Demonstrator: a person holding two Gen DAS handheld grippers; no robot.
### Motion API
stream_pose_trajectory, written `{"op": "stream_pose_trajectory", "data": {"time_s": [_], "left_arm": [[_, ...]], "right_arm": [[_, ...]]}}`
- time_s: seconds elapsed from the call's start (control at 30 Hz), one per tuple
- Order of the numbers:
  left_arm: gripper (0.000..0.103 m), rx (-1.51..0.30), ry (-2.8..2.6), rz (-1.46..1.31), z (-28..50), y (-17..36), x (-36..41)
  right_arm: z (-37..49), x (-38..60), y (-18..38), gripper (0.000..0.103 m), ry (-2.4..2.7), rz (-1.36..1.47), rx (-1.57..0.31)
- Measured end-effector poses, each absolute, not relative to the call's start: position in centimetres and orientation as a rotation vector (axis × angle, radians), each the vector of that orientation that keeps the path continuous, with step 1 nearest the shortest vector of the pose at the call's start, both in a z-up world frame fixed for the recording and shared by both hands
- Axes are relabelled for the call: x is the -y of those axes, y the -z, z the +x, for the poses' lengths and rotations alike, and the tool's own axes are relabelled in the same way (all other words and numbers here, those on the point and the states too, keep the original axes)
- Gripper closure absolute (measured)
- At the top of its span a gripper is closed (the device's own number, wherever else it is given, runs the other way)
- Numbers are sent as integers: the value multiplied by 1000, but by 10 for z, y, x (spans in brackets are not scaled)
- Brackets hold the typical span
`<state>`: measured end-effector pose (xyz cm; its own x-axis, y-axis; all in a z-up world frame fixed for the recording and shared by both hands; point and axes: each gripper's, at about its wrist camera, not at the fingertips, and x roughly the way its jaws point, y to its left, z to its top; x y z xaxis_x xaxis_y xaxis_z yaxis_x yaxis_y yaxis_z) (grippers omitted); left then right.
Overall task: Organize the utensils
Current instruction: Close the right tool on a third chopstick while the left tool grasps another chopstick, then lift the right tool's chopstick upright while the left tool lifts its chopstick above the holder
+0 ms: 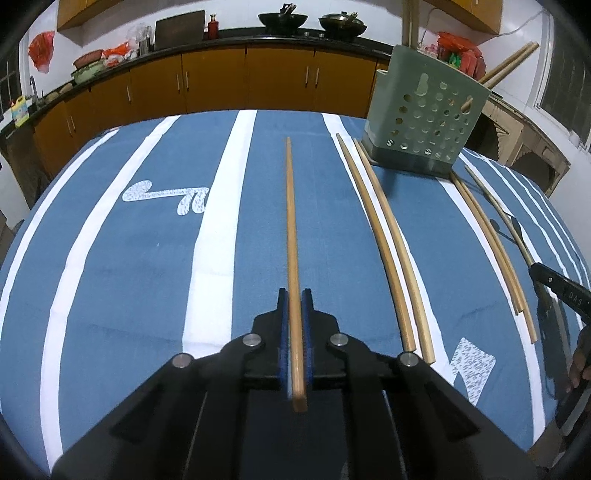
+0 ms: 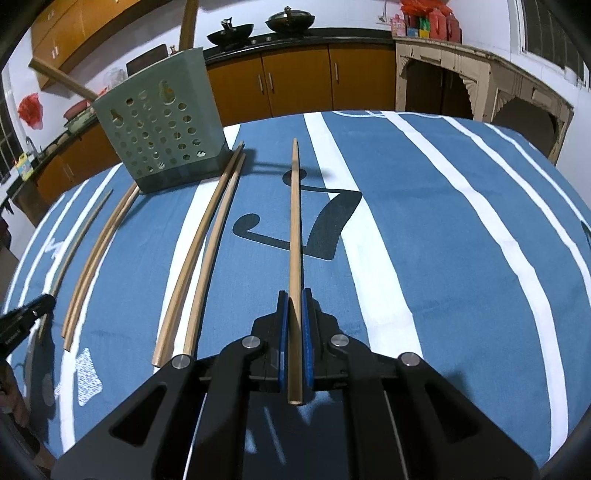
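My left gripper is shut on a wooden chopstick that points forward above the blue striped cloth. My right gripper is shut on another wooden chopstick, also pointing forward. A green perforated utensil holder stands at the far right of the left wrist view and at the far left of the right wrist view, with chopsticks sticking out of it. Two pairs of chopsticks lie on the cloth between the grippers, also seen in the right wrist view.
The table is covered by a blue cloth with white stripes. A thin dark stick lies beside the left pair of chopsticks. Kitchen cabinets and woks stand behind the table. The other gripper's tip shows at each view's edge.
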<state>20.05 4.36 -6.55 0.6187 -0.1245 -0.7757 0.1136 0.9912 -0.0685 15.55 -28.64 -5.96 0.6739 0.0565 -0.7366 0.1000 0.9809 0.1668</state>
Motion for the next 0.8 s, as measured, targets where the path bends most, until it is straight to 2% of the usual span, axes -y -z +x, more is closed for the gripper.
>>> {"op": "stream_pose_trajectory", "data": {"time_s": [0.5,0.8], "left_arm": [[95,-698,135,-47,191,-9,-59],[95,-591,158,-107,191,-47,-65]], "right_arm": [[141,297,-12,95,11,203,-594],[140,302,-29,95,11,211,-524]]}}
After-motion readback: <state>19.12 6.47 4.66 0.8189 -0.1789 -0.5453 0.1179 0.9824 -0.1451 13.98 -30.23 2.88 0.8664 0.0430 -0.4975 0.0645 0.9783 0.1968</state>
